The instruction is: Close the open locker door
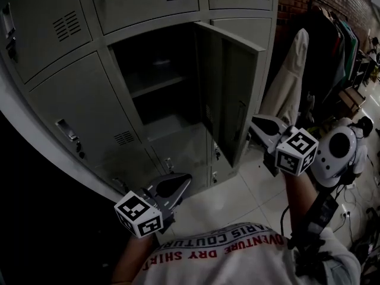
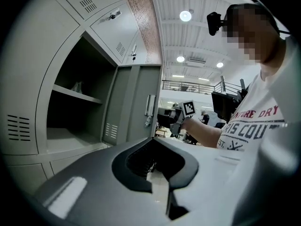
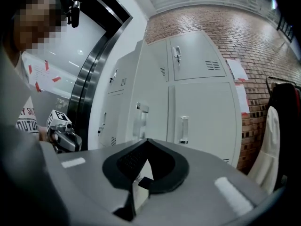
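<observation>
The grey locker bank fills the head view; one middle locker (image 1: pixel 160 88) stands open with a shelf inside. Its open door (image 1: pixel 228 94) swings out toward me, hinged on the right. My right gripper (image 1: pixel 264 126) is shut on nothing, just right of the door's free edge, near its handle (image 1: pixel 240 114). Lower down, my left gripper (image 1: pixel 172 186) is shut and empty in front of the bottom lockers. The left gripper view shows the left gripper (image 2: pixel 155 168), the door (image 2: pixel 136 107) edge-on and the open locker (image 2: pixel 75 112). The right gripper (image 3: pixel 141 173) faces the door's outer face (image 3: pixel 148 112).
A clothes rack (image 1: pixel 332 40) with dark garments and a beige coat (image 1: pixel 288 82) stands right of the lockers against a brick wall. A white rounded device (image 1: pixel 338 150) and cables (image 1: pixel 350 218) lie on the tiled floor at right. Closed locker doors (image 1: pixel 83 111) surround the open one.
</observation>
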Motion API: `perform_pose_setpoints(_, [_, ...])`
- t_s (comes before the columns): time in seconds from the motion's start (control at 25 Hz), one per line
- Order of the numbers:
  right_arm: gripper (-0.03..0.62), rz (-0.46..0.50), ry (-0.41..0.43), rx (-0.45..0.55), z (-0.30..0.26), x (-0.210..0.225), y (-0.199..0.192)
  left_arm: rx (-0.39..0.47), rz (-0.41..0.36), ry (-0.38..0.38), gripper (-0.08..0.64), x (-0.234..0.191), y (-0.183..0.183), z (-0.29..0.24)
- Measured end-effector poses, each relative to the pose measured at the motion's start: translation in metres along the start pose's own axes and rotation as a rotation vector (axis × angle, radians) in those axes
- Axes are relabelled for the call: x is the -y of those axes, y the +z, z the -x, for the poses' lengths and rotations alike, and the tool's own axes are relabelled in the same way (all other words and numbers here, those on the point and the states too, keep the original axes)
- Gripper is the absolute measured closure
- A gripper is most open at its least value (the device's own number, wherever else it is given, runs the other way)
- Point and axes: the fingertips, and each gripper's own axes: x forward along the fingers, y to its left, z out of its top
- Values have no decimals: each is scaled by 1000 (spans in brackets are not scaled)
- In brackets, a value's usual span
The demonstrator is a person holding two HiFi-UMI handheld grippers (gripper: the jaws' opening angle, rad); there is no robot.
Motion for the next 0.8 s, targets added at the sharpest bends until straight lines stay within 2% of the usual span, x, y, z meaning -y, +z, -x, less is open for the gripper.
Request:
perform_pose_setpoints(0.24, [597, 41, 123, 28, -28, -52, 10, -10, 29, 15, 555, -17, -8, 8])
perform_pose_setpoints(0.44, [597, 57, 191, 21, -61, -79, 5, -4, 40, 37, 555, -38, -10, 19])
perform_pose_setpoints(0.64, [597, 58, 291, 22, -103, -105, 5, -6, 54, 87, 555, -63, -16, 37])
perform_pose_setpoints(0.8, [597, 99, 341, 7, -139, -123, 3, 6, 61, 134, 555, -86, -16, 53])
